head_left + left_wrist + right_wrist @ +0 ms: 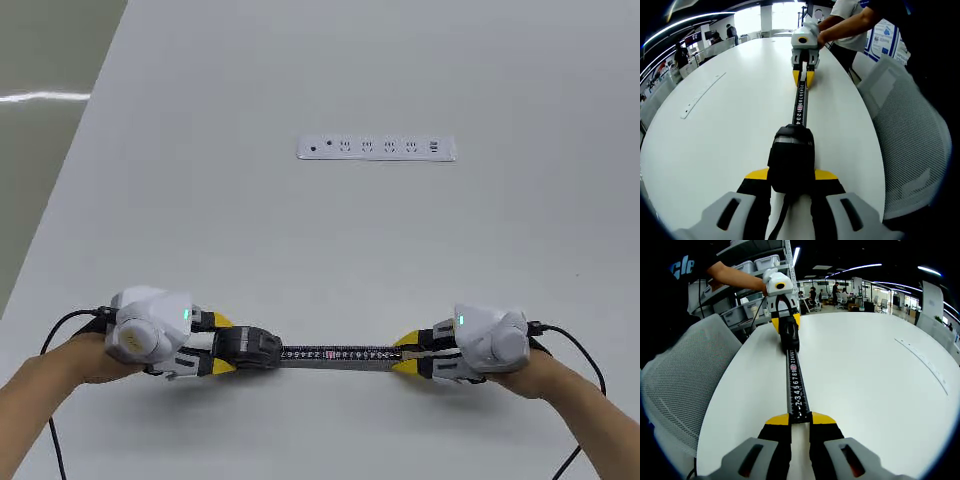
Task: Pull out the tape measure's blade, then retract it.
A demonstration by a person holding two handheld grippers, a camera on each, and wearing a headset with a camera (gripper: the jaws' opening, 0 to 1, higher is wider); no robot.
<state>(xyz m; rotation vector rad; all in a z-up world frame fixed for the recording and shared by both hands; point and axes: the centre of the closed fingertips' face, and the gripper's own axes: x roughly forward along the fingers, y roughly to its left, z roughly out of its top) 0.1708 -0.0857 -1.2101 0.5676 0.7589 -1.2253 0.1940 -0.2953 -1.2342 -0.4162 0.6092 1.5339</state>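
The left gripper [222, 343] clamps the case [252, 346] between its jaws. The right gripper [408, 354] clamps the blade [340, 354] tip. The blade spans the gap between both grippers, over the table [320, 240].

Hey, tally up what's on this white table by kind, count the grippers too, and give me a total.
tape measure: 1, its blade pulled out
grippers: 2, the left gripper on the case, the right gripper on the blade's end
power strip: 1
total: 4
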